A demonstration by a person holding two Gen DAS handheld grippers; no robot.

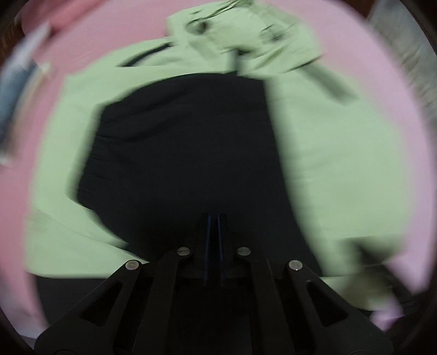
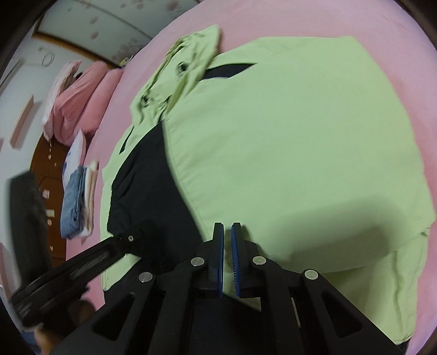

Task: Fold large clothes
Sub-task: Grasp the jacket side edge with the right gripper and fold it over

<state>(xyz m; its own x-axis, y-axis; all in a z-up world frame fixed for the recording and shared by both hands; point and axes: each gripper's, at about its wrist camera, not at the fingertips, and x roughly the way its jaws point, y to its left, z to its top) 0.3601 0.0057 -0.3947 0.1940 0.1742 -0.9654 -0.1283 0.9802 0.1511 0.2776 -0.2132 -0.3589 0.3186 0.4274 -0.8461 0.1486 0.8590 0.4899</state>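
I observe a large light-green cloth jacket with a black lining [image 2: 286,142] spread flat on a pink-sheeted bed [image 2: 382,24]. In the right wrist view it fills the centre and right of the frame, with one green panel folded over the body and the black lining exposed in a strip at centre left. Its crumpled green hood [image 2: 188,54] lies at the upper centre.

My right tool [image 2: 227,226] sits at the lower centre of that view, its blue pads drawn nearly together with only a slim gap; I see no cloth between them, so I report it clenched and empty. My left tool [image 1: 213,218] is likewise clenched, pads almost meeting, poised over the black lining at the lower centre of the left wrist view. That view is heavily blurred, so I judge, with reserve, that nothing is pinched there. The left tool also shows as a black linkage at the lower left of the right wrist view.

At the left edge, a stack of folded blue and cream fabrics [image 2: 79,199] rests on the bed, with pink pillows [image 2: 82,98] above it.
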